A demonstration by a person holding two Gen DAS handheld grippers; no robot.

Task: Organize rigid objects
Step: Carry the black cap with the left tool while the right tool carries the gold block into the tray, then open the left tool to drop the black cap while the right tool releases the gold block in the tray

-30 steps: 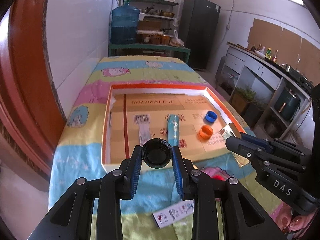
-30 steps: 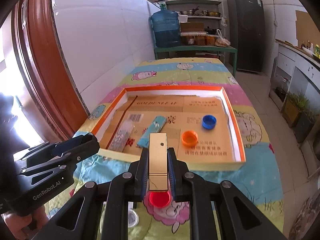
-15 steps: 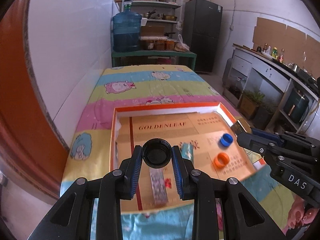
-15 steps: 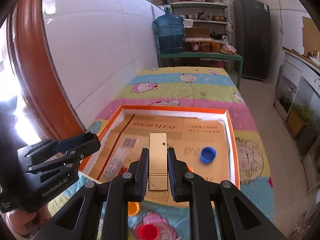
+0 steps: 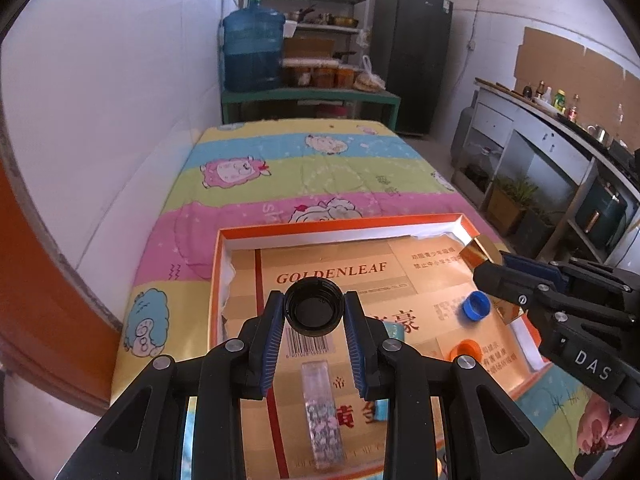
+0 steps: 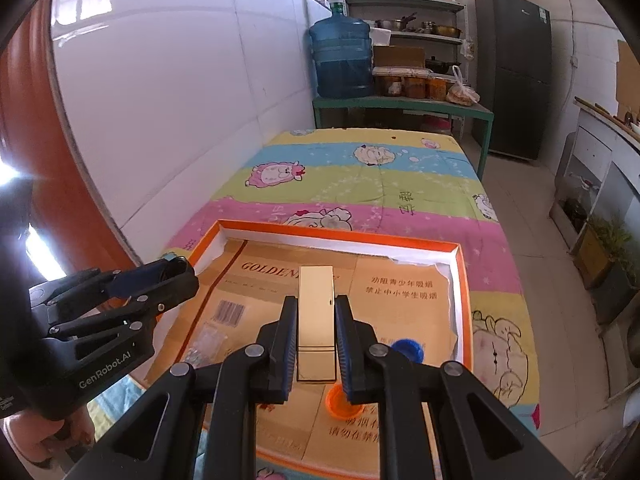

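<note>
My left gripper (image 5: 314, 312) is shut on a black bottle cap (image 5: 313, 307), held over the orange-rimmed cardboard tray (image 5: 340, 229). My right gripper (image 6: 316, 330) is shut on a slim gold box (image 6: 316, 312), also above the tray; that gold box (image 5: 478, 251) shows at the right in the left wrist view. Inside the tray lie a blue cap (image 5: 476, 306), an orange cap (image 5: 464, 350), a clear patterned packet (image 5: 322, 412) and a teal packet (image 5: 394, 330), partly hidden by my fingers. The blue cap (image 6: 408, 349) and orange cap (image 6: 334, 400) sit just under the right fingers.
The tray rests on a table under a striped cartoon-sheep cloth (image 5: 304, 168). A white tiled wall (image 6: 180, 112) runs along the left. Behind the table stand a green bench with a blue water jug (image 6: 342, 60) and a dark fridge (image 6: 516, 68). A person's hand (image 6: 44, 440) holds the left gripper.
Both grippers have travelled forward from the tray's near edge to over its inside, each keeping its grip. The red cap and the paper slip on the cloth have dropped out of view.
</note>
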